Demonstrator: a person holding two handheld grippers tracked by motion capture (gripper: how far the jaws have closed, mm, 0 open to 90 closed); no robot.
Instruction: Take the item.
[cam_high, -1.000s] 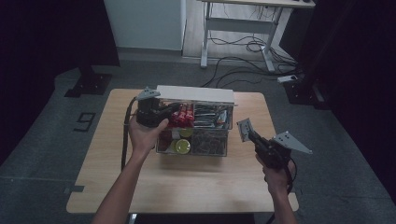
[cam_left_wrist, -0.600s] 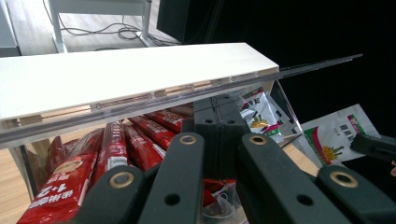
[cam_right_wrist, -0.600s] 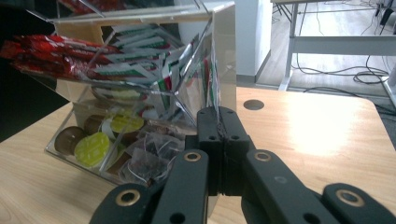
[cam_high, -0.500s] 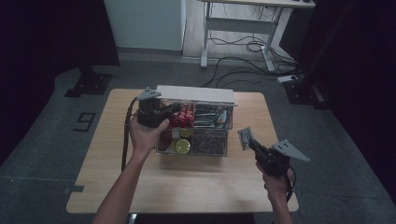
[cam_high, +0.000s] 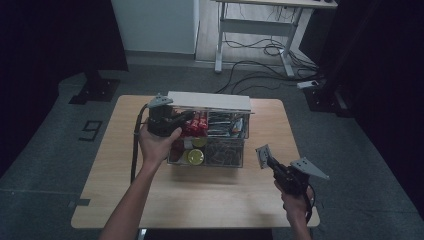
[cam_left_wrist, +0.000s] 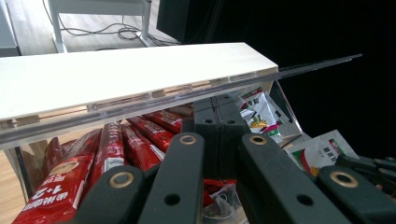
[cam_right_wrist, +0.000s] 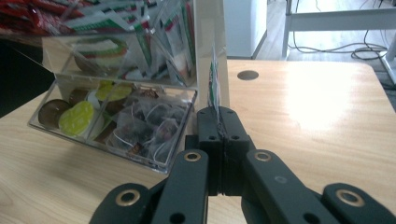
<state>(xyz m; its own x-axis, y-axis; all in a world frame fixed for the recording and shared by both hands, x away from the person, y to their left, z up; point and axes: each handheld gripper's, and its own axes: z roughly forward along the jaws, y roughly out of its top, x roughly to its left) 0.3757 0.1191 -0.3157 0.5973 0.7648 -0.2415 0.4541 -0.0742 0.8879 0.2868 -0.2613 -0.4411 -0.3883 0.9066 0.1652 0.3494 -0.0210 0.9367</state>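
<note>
A clear compartment box (cam_high: 220, 156) stands mid-table, its white lid (cam_high: 209, 101) raised at the back. My left gripper (cam_high: 182, 120) is shut over the box's top left compartment; its tips (cam_left_wrist: 219, 105) sit just under the lid's clear edge (cam_left_wrist: 154, 100), above red sachets (cam_left_wrist: 107, 154). Nothing visible lies between its jaws. To the right of the box and low over the table, my right gripper (cam_high: 267, 161) is shut on a flat sachet (cam_high: 262, 155). That sachet shows edge-on (cam_right_wrist: 214, 88) above its jaws (cam_right_wrist: 218, 114).
The box's lower tray (cam_right_wrist: 93, 148) holds green-lidded capsules (cam_right_wrist: 77, 116) and tea bags (cam_right_wrist: 149, 123); upper compartments hold printed sachets (cam_right_wrist: 175, 28). Bare wood table (cam_high: 240, 200) lies in front and right of the box. A desk frame and cables (cam_high: 260, 47) are on the floor beyond.
My right gripper has sunk toward the table and drifted nearer the front right with the sachet still in it. The left hand has stayed at the box.
</note>
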